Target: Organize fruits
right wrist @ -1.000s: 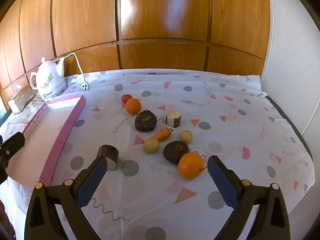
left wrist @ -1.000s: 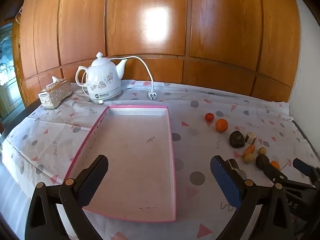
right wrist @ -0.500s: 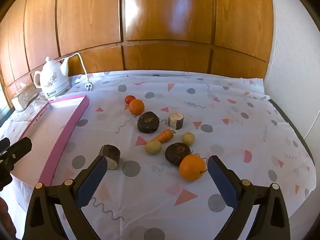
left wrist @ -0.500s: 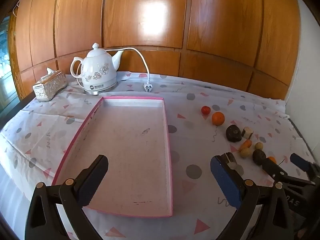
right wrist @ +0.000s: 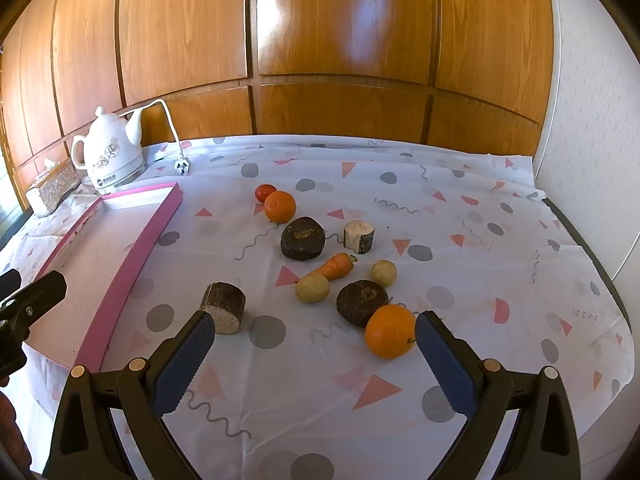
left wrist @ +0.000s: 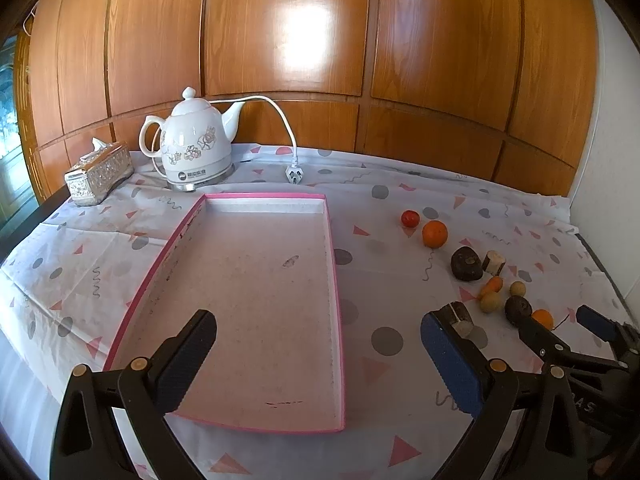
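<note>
Left hand-held gripper (left wrist: 318,354) spread wide, holding nothing, over shallow pink-rimmed rectangular tray (left wrist: 334,280). Right hand-held gripper (right wrist: 314,350) also released; large round orange (right wrist: 390,331) lies on the desk's patterned cloth (right wrist: 460,208), just beside its right finger.

Pink-rimmed tray (left wrist: 334,280); white tablecloth (right wrist: 460,208) with grey dots and pink triangles; floral white kettle (left wrist: 196,148); orange tangerine (right wrist: 390,331).

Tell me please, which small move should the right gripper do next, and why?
Probably shift the right gripper slightly to its right and forward, so the near orange sits between its open fingers. The orange lies closest, just beside the right finger, and the pink tray holds no fruit yet.
</note>
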Available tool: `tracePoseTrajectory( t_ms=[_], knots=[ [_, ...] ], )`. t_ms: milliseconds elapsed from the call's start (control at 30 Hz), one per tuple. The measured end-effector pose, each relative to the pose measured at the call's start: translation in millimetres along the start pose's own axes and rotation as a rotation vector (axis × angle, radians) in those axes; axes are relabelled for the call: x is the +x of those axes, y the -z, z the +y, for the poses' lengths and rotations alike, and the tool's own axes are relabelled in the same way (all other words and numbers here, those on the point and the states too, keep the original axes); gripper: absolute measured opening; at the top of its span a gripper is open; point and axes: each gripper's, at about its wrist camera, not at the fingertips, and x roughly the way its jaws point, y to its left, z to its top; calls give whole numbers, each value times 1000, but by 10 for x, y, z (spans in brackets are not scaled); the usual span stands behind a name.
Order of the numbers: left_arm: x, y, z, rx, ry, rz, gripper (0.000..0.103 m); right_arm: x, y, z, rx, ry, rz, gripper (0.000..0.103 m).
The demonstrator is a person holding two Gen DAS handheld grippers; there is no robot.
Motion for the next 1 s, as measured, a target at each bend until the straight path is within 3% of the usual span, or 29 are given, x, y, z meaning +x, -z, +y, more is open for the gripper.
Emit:
tracePoseTrajectory(
  t_ms=[1000],
  knots=[
    [-9, -41, -63, 35, 10, -4, 103, -11, -8, -36, 12, -3, -6, 101]
  ],
)
